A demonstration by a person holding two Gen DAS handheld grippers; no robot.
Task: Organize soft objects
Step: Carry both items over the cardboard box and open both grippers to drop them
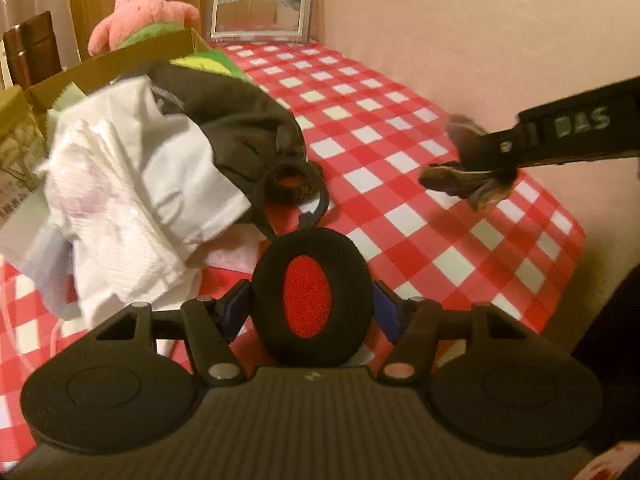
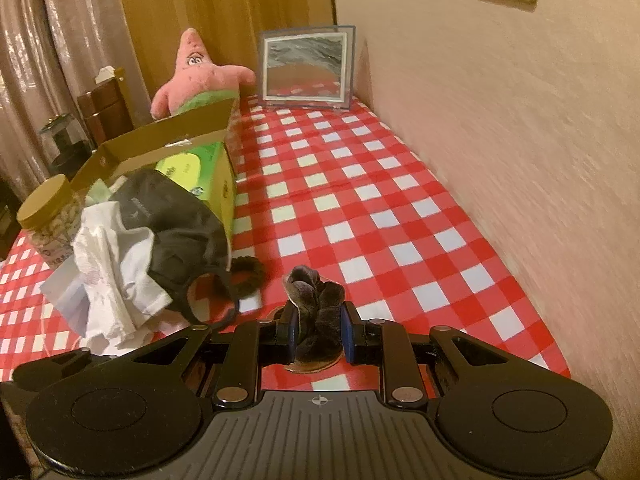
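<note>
My left gripper is shut on a black foam ear cushion, a ring held upright above the red checked tablecloth. My right gripper is shut on a dark velvet scrunchie; it also shows in the left wrist view at the right, above the cloth. A pile of white tissues and a black face mask lies to the left, spilling from a cardboard box. A second black ring lies beside the mask.
A pink starfish plush stands behind the box. A framed picture leans at the far table end against the wall. A lidded jar stands left of the pile. A green tissue pack lies in the box.
</note>
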